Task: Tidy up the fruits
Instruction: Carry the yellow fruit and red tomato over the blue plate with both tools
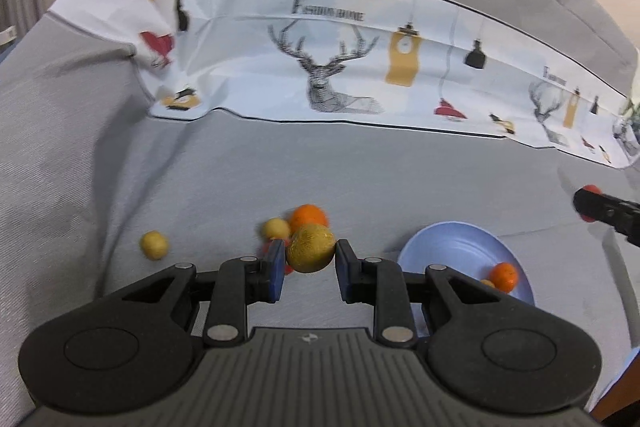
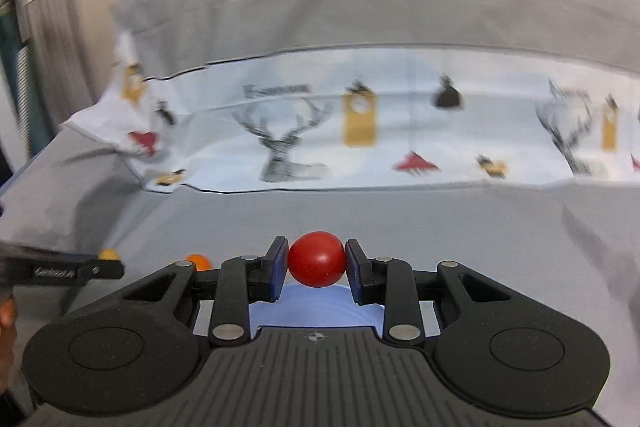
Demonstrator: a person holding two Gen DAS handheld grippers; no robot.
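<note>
Left gripper (image 1: pixel 311 254) clamps 1 yellow-brown fruit (image 1: pixel 311 248), lifted above the grey cloth (image 1: pixel 240 167). Right gripper (image 2: pixel 316 261) clamps 1 red fruit (image 2: pixel 317 259), held over the blue plate (image 2: pixel 316 311). Left view, on the cloth: 2 small yellow fruits (image 1: pixel 154 245) (image 1: pixel 275 227), 1 orange (image 1: pixel 308 217), something red mostly hidden behind the left finger. In the plate (image 1: pixel 448 243): 1 small orange (image 1: pixel 504 275), plus 1 yellowish piece at the gripper's edge.

Clamped yellow fruit (image 1: pixel 311 247), red fruit (image 2: pixel 317 259)
</note>
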